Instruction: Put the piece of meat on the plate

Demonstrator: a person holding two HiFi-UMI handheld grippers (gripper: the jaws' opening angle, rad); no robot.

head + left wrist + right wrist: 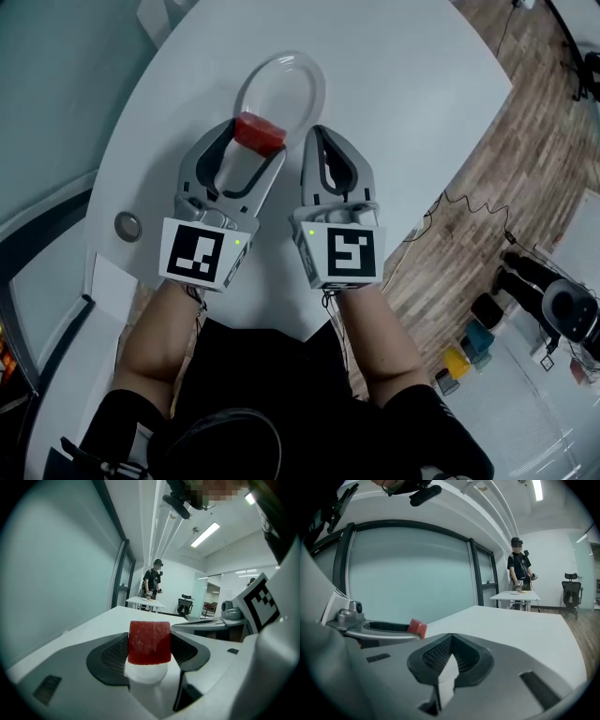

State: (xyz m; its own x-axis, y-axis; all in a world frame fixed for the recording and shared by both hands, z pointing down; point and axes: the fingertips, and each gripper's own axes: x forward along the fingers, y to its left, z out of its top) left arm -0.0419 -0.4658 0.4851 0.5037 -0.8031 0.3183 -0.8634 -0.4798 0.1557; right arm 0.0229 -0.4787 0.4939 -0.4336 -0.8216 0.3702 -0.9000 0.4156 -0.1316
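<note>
A red block of meat sits clamped between the jaws of my left gripper, held over the near end of the clear oval plate on the white table. In the left gripper view the meat fills the gap between the two dark pads, and the plate is hidden below. My right gripper hovers just right of the left one, beside the plate's near rim, shut with nothing in it. From the right gripper view the jaws meet, and the meat shows at the left.
A round metal grommet is set in the white table left of my left gripper. The table's curved edge runs along the right, with wooden floor and cables beyond. A person stands at a far table.
</note>
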